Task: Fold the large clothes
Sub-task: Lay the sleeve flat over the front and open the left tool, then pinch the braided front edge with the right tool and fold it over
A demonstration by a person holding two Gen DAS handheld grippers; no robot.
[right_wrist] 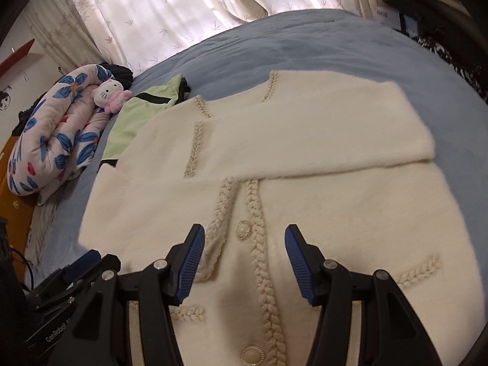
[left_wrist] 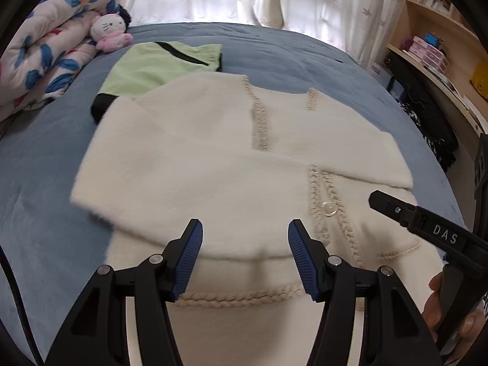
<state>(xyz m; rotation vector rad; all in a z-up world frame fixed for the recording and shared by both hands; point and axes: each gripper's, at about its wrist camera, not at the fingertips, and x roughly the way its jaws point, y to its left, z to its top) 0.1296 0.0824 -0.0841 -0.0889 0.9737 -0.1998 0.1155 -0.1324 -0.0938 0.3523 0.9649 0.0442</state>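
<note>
A cream fluffy cardigan [left_wrist: 213,158] [right_wrist: 305,140] with braided trim and pearl buttons lies flat on the blue bed [left_wrist: 289,52] [right_wrist: 305,45]. Both of its sleeves are folded across the chest. My left gripper [left_wrist: 245,228] hovers open over the cardigan's lower left part, with nothing between its blue pads. My right gripper [right_wrist: 245,231] is open too, above the button band near the hem, and holds nothing. One of the right gripper's fingers [left_wrist: 393,209] shows at the right of the left wrist view, with a hand [left_wrist: 436,305] behind it.
A folded light-green garment [left_wrist: 152,67] [right_wrist: 134,119] with black trim lies just beyond the cardigan. A rolled floral quilt [left_wrist: 45,52] [right_wrist: 55,128] and a white plush cat [left_wrist: 109,30] [right_wrist: 109,91] sit at the far left. Wooden shelves [left_wrist: 433,48] stand beside the bed on the right, curtains behind.
</note>
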